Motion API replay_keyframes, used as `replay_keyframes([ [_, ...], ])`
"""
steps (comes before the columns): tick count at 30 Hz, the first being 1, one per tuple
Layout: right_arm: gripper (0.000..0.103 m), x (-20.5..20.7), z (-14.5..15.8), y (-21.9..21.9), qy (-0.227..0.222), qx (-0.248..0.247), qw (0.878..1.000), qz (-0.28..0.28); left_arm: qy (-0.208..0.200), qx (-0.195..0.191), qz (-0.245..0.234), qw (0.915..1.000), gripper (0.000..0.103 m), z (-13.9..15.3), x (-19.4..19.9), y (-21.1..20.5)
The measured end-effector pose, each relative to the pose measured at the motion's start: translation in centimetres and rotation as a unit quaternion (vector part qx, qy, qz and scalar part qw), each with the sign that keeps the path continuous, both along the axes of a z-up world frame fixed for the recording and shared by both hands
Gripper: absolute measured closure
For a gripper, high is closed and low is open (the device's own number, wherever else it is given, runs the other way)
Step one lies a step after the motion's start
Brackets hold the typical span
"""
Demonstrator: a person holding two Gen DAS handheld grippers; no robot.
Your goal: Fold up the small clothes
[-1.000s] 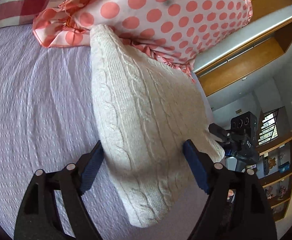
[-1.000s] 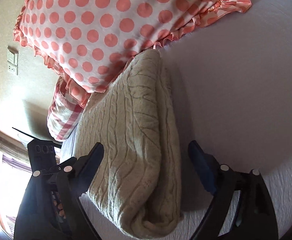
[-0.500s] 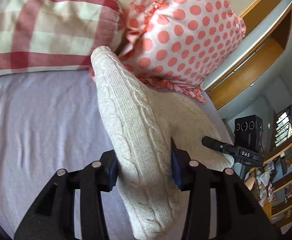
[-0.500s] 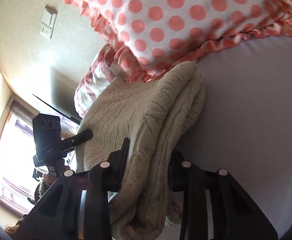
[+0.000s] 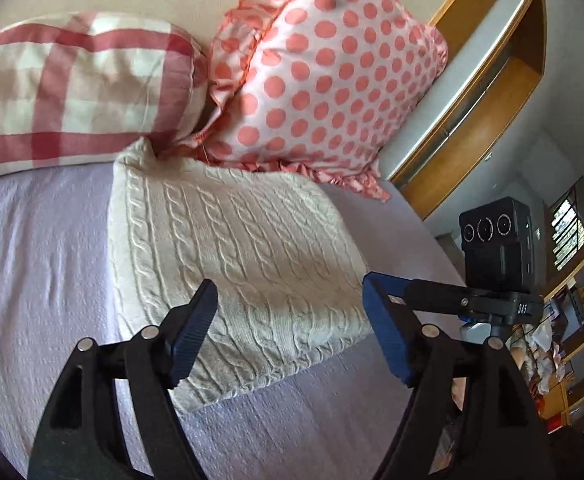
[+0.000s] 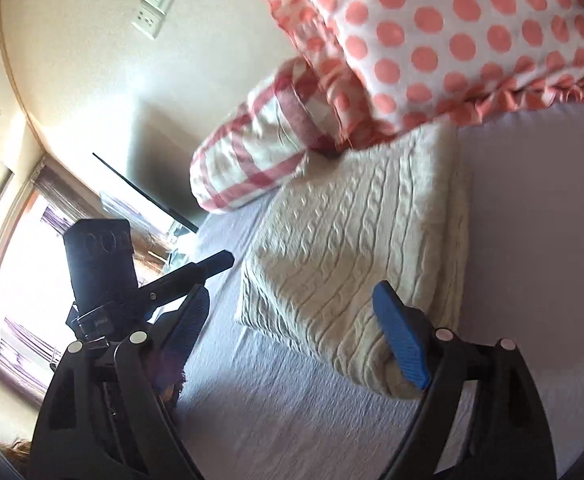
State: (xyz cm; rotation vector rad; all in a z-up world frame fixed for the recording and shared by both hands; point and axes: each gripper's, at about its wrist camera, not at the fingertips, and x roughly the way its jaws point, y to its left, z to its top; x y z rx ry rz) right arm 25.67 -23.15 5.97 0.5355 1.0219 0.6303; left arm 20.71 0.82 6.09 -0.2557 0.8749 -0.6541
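Note:
A cream cable-knit sweater (image 5: 232, 256) lies folded in a flat rectangle on the lilac bedspread (image 5: 40, 288), its far corner tucked against the pillows. It also shows in the right wrist view (image 6: 356, 256). My left gripper (image 5: 288, 328) is open and empty, hovering over the sweater's near edge. My right gripper (image 6: 296, 336) is open and empty, over the sweater's near corner. Each gripper's camera body shows in the other's view.
A red-checked pillow (image 5: 64, 92) and a pink polka-dot pillow (image 5: 324, 80) lie at the head of the bed. A wooden wardrobe (image 5: 488, 92) stands to the right. A wall socket (image 6: 156, 12) and a window (image 6: 20, 280) are on the left side.
Both grippers were shut on the sweater, holding it up on edge half a second ago. Both have let go and opened, and the sweater now lies flat. Both pulled back.

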Motion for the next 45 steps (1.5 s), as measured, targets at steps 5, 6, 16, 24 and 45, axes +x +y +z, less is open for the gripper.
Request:
replay_keyframes([
  [5, 0.018, -1.1, 0.0, -1.8, -0.01, 0.008, 0.999, -0.043, -0.004, 0.077, 0.009, 0.997, 0.03, -2.4, -0.7, -2.5],
  [6, 0.017, -2.3, 1.0, -1.9, -0.033, -0.012, 0.998, -0.047, -0.008, 0.075, 0.009, 0.9971, 0.03, -1.9, -1.7, -2.1],
  [16, 0.001, -10.9, 0.0, 1.4, -0.08, -0.278, 0.953, -0.09, 0.006, 0.2, 0.103, 0.9744, 0.002, -4.3, -8.5, 3.2],
  [24, 0.001, -10.8, -2.6, 3.4, -0.043, -0.337, 0.937, -0.076, 0.012, 0.264, 0.125, 0.9563, 0.002, -5.9, -7.9, 2.6],
  [45, 0.001, -10.8, -2.7, 3.3, -0.042, -0.336, 0.938, -0.079, 0.011, 0.264, 0.127, 0.9562, 0.002, -6.0, -8.1, 2.6],
])
